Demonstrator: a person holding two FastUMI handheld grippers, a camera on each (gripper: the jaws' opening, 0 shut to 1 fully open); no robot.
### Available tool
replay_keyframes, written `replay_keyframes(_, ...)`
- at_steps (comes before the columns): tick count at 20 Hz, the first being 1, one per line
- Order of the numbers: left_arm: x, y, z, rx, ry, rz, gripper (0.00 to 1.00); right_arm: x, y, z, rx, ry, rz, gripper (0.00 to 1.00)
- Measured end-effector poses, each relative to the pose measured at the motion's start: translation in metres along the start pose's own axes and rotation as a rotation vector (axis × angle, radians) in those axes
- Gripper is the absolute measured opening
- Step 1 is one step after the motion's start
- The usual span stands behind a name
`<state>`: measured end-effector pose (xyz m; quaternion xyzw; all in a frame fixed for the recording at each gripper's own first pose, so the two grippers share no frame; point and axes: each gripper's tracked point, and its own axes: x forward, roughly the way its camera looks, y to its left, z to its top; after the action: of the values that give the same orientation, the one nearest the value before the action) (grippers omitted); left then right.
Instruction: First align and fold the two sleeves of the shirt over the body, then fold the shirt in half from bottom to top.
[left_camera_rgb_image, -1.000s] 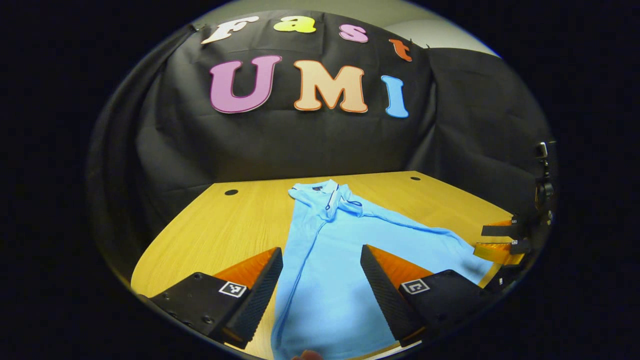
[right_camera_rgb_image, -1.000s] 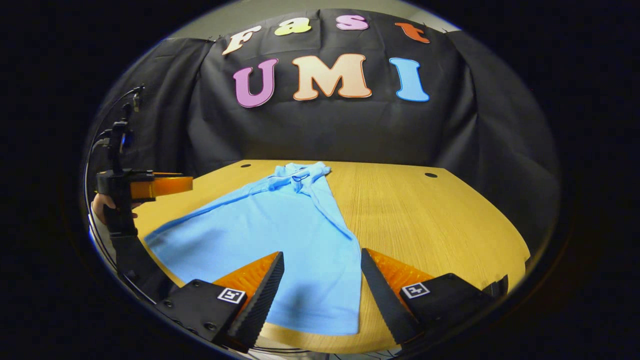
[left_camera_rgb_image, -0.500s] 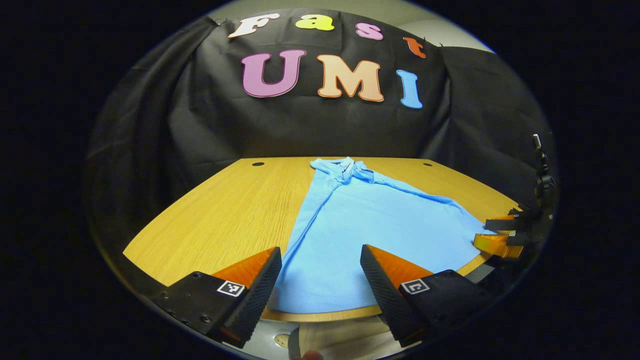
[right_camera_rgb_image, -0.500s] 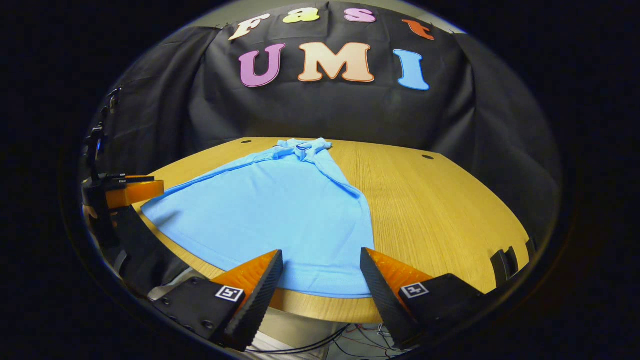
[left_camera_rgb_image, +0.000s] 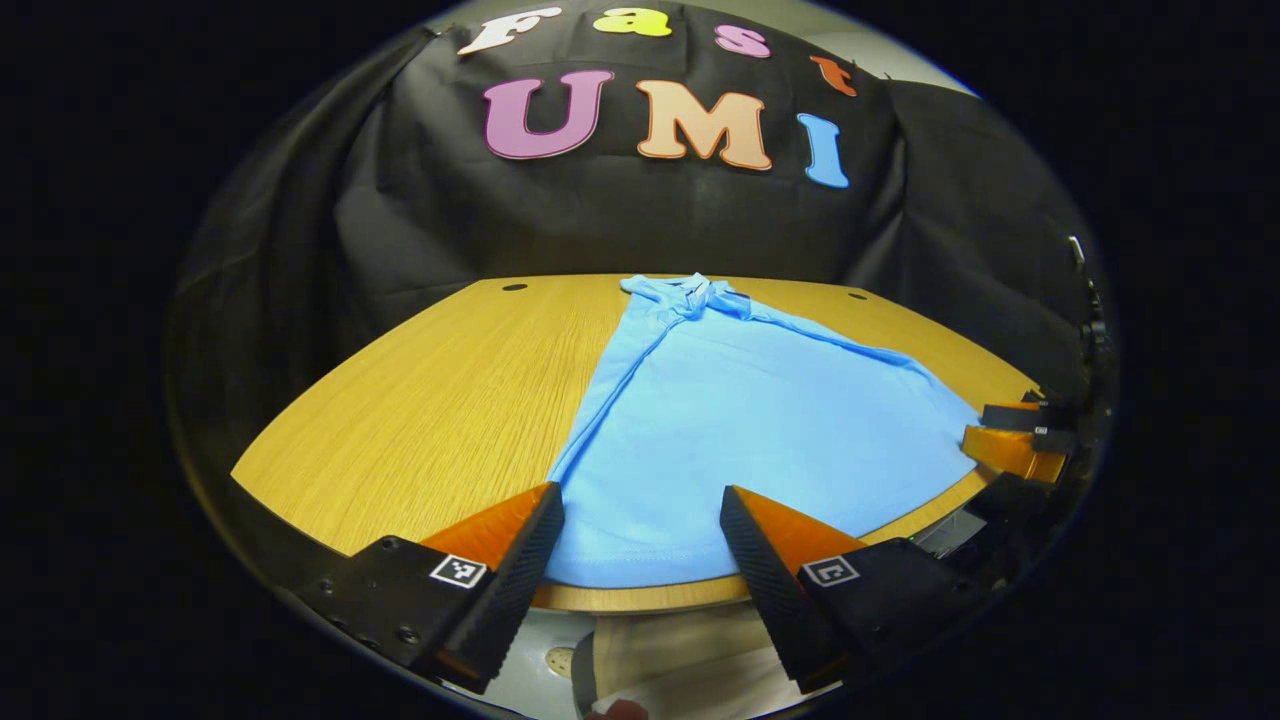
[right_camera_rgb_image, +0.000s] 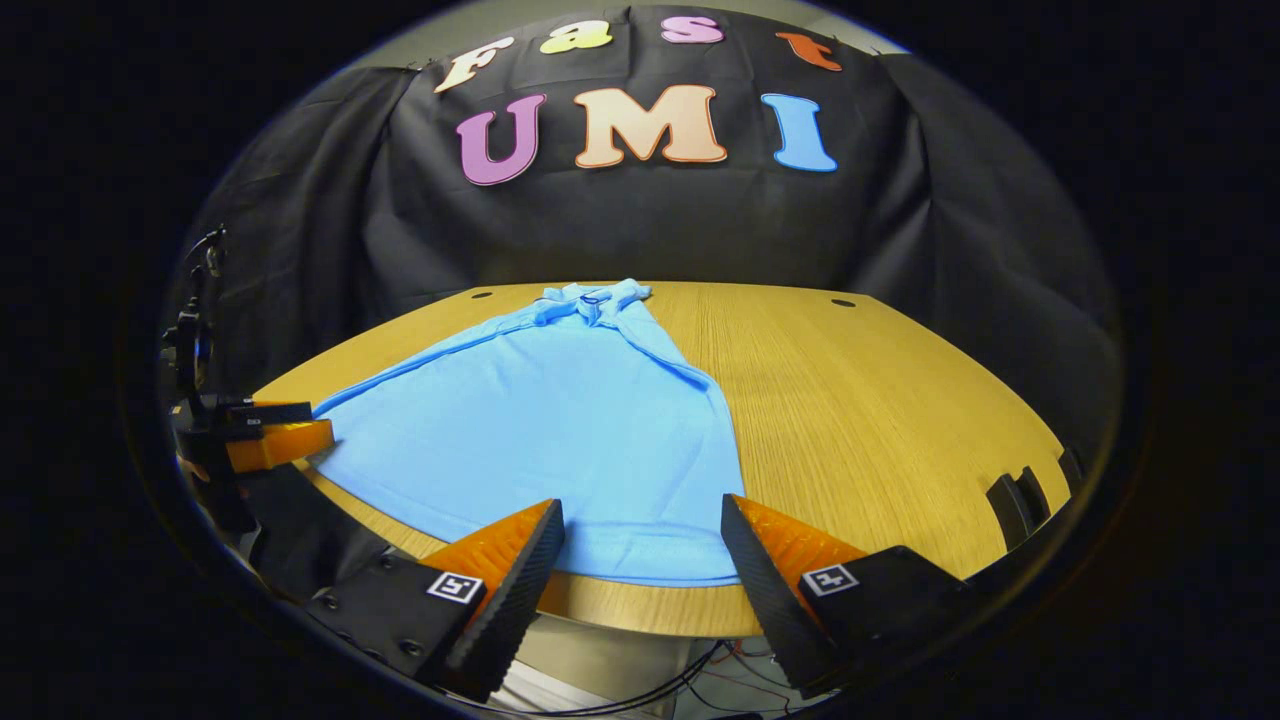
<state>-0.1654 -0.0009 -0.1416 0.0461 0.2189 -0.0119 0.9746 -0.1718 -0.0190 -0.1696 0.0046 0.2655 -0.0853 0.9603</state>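
Note:
A light blue polo shirt (left_camera_rgb_image: 760, 430) (right_camera_rgb_image: 560, 430) lies flat on the wooden table, collar at the far end, hem at the near edge, both sleeves folded in over the body. My left gripper (left_camera_rgb_image: 635, 505) stands open just off the near edge, by the hem's left corner. My right gripper (right_camera_rgb_image: 640, 515) is open too, by the hem's right corner, with nothing between its fingers. The right gripper also appears at the far right of the left gripper view (left_camera_rgb_image: 1015, 435), and the left gripper at the far left of the right gripper view (right_camera_rgb_image: 265, 430).
The wooden table (left_camera_rgb_image: 430, 400) (right_camera_rgb_image: 880, 400) has bare wood either side of the shirt and small dark holes (left_camera_rgb_image: 514, 287) (right_camera_rgb_image: 842, 302) near its far corners. Black cloth walls close in the back and sides. Cables (right_camera_rgb_image: 700, 670) hang below the front edge.
Both grippers have drawn back from over the shirt to just off the table's near edge and dropped lower. They stay open. The shirt has not moved.

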Motion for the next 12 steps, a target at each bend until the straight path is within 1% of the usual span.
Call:
replay_keyframes(1, 0.0, 0.001, -0.001, -0.009, 0.003, 0.004, 0.97, 0.001, 0.001, 0.0, 0.0, -0.002, 0.002, 0.98)
replay_keyframes(2, 0.002, 0.001, -0.001, -0.017, 0.002, 0.009, 0.97, 0.002, 0.001, 0.0, 0.004, -0.006, 0.003, 1.0)
replay_keyframes(3, 0.008, 0.004, -0.003, -0.017, 0.001, 0.009, 0.93, 0.003, 0.001, -0.001, 0.008, -0.012, 0.007, 1.0)
replay_keyframes(4, 0.008, 0.004, -0.002, -0.021, -0.011, 0.014, 0.97, 0.003, 0.003, -0.001, 0.008, -0.019, 0.011, 0.99)
replay_keyframes(5, 0.009, -0.001, 0.0, -0.015, -0.027, 0.001, 0.95, 0.003, 0.005, -0.001, 0.007, -0.026, 0.019, 0.95)
replay_keyframes(6, 0.01, -0.006, -0.002, -0.007, -0.038, -0.019, 0.93, 0.003, 0.01, -0.002, 0.009, -0.026, 0.031, 0.97)
replay_keyframes(7, 0.011, -0.011, -0.001, -0.011, -0.044, -0.038, 0.81, 0.004, 0.014, -0.003, 0.007, -0.027, 0.044, 0.87)
replay_keyframes(8, 0.012, -0.014, -0.001, -0.008, -0.042, -0.051, 0.72, 0.005, 0.017, -0.003, -0.004, -0.023, 0.055, 0.79)
replay_keyframes(9, 0.013, -0.018, -0.001, -0.005, -0.046, -0.07, 0.58, 0.005, 0.02, -0.003, -0.01, -0.022, 0.066, 0.69)
replay_keyframes(10, 0.014, -0.021, -0.001, -0.012, -0.049, -0.082, 0.49, 0.005, 0.022, -0.002, -0.011, -0.022, 0.075, 0.61)
replay_keyframes(11, 0.014, -0.023, 0.0, -0.01, -0.056, -0.09, 0.33, 0.005, 0.025, -0.002, -0.009, -0.024, 0.09, 0.54)
replay_keyframes(12, 0.013, -0.026, 0.0, -0.005, -0.061, -0.107, 0.27, 0.005, 0.031, -0.003, -0.002, -0.021, 0.111, 0.43)
